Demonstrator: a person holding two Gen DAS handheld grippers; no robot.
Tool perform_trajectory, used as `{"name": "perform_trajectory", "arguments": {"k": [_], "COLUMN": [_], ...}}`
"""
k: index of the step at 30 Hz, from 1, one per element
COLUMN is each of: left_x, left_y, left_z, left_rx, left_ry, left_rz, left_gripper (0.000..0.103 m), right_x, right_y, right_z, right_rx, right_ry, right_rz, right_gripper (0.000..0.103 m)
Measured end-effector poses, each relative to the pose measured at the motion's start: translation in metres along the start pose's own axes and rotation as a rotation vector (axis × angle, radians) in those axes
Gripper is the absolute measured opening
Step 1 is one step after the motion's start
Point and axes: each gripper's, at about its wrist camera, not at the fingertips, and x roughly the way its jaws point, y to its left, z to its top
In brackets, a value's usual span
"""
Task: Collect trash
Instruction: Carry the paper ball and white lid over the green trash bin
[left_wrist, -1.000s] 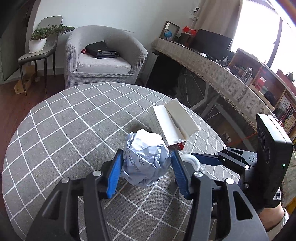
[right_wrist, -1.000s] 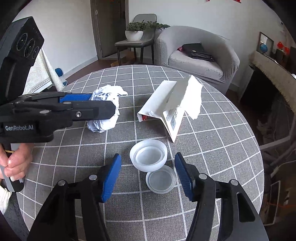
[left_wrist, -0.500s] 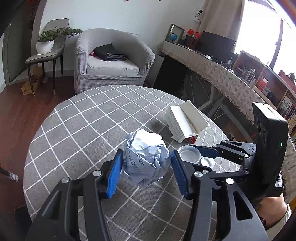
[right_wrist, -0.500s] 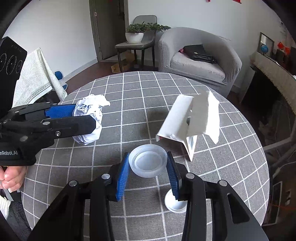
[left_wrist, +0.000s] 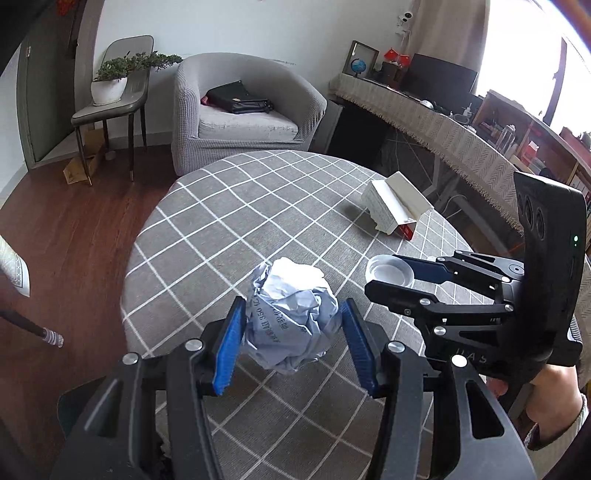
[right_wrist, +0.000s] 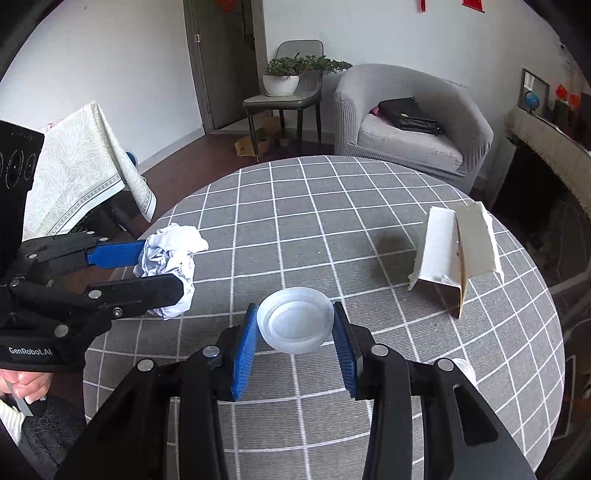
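My left gripper (left_wrist: 291, 345) is shut on a crumpled ball of white paper (left_wrist: 291, 321) and holds it above the round grey checked table (left_wrist: 229, 229). It also shows in the right wrist view (right_wrist: 168, 266). My right gripper (right_wrist: 293, 347) is shut on a white plastic cup (right_wrist: 295, 319), lifted off the table; the cup also shows in the left wrist view (left_wrist: 389, 271). A torn white carton (right_wrist: 458, 254) lies on the table's right side, also in the left wrist view (left_wrist: 393, 214). A small white lid (right_wrist: 463, 367) lies on the table behind my right gripper's finger.
A grey armchair (left_wrist: 243, 110) with a black bag stands beyond the table. A chair with a potted plant (left_wrist: 110, 81) stands at the left. A long cloth-covered desk (left_wrist: 443, 129) runs along the right. A cloth-draped stand (right_wrist: 81, 184) is left of the table.
Both grippers have risen and pulled back from the table with their loads. The right gripper closed on the cup and lifted it, leaving the lid on the table.
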Motion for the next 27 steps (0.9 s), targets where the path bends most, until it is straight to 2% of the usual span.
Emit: {"name": "perform_trajectory", "arguments": {"k": [19,27], "left_x": [-0.071,-0.093], "left_y": [0.037,0.066], "left_z": [-0.055,-0.074], "left_rx": [0.000,-0.019], "left_ry": [0.001,0.004], "left_rz": [0.047,0.082], "left_gripper": [0.055,0.056], "right_x": [-0.009,-0.005], "right_y": [0.085,0.122], "right_z": [-0.018,-0.015], "right_rx": [0.014,-0.001], "right_ry": [-0.027,-0.031], "right_rz": [0.059,0.091], "right_gripper": [0.040,0.040]}}
